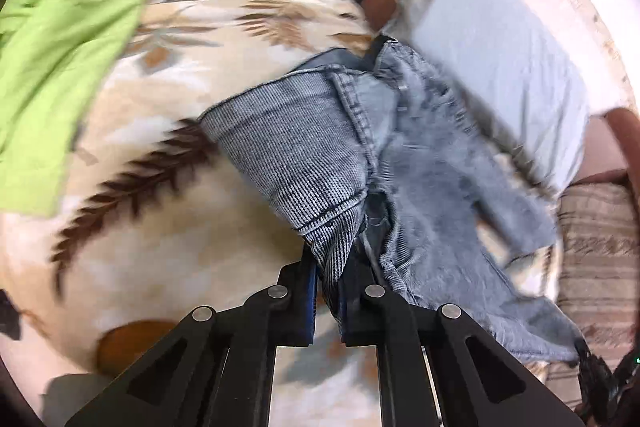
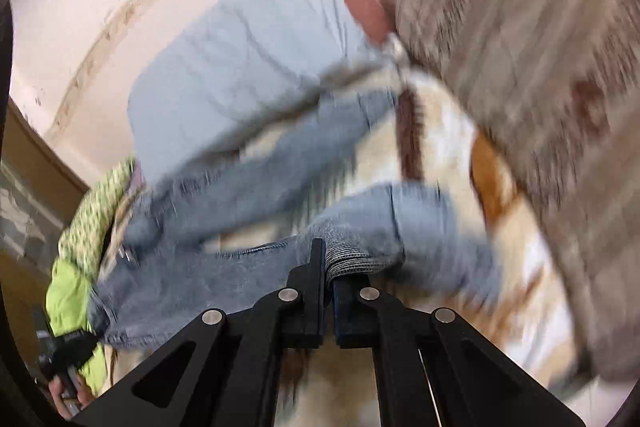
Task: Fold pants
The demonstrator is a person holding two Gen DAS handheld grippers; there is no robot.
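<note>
Both my grippers are clamped on the jeans [image 1: 320,155]: left gripper [image 1: 329,291], right gripper [image 2: 328,267]. Step: carrying cloth above the bed [image 1: 168,211]. Next, lay it flat, edges matched.

left gripper [image 1: 329,291]: matte black linkage arms, angular, with triangular cut-outs
left gripper pins: four round silver pivot pins across the linkage
left gripper pads [image 1: 310,301]: blue, on the inner faces of black fingers
right gripper [image 2: 328,281]: same black linkage, same triangular cut-outs
right gripper pins: four silver pivot pins
right gripper pads [image 2: 340,311]: dark blue inner faces
</note>
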